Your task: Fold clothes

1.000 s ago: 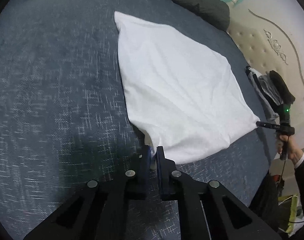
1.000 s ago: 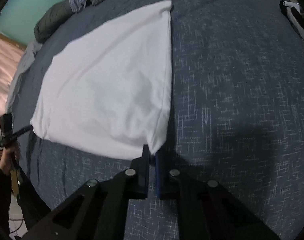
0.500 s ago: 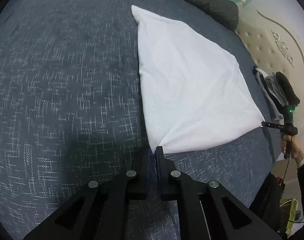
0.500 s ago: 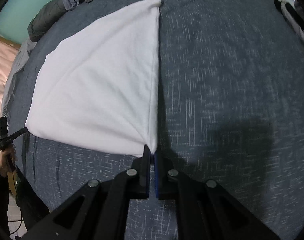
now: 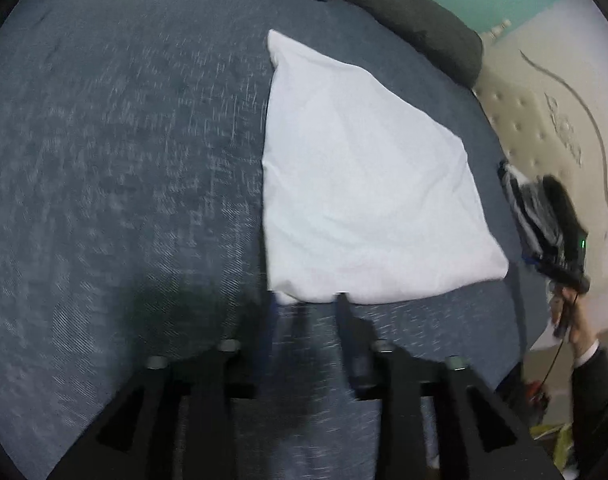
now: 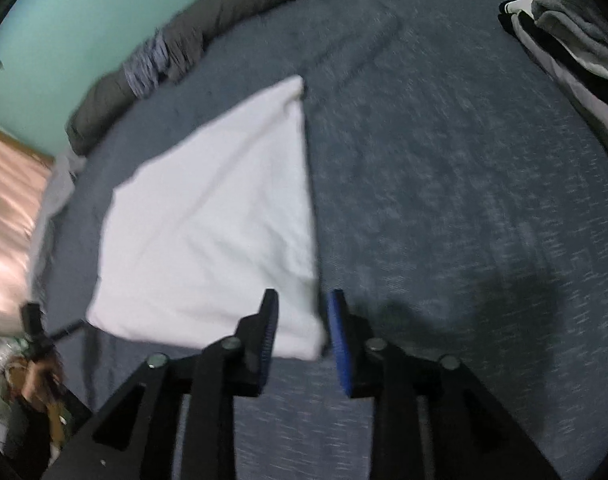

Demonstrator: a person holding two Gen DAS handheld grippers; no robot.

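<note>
Bed with dark blue flecked cover fills both views; grey bolster-like roll along the far edge, pile of dark and white clothes at far right in the right wrist view.

White folded garment lies flat mid-bed, roughly a square, its near edge toward me.

Left gripper: fingers opening, near left corner of the garment just between the tips, pads not pressing it. Right gripper: fingers opening too, near right corner lying loose between them, blue pad clear of the cloth.

Both views blurred, so I cannot tell whether any fabric clings to a pad.

Risks as I judge them: a corner snagging on a pad as I pull away would drag the fold open or skew the near edge. The top layer may also spring back if the fold is not pressed flat. Uneven withdrawal between hands could twist the square.
</note>
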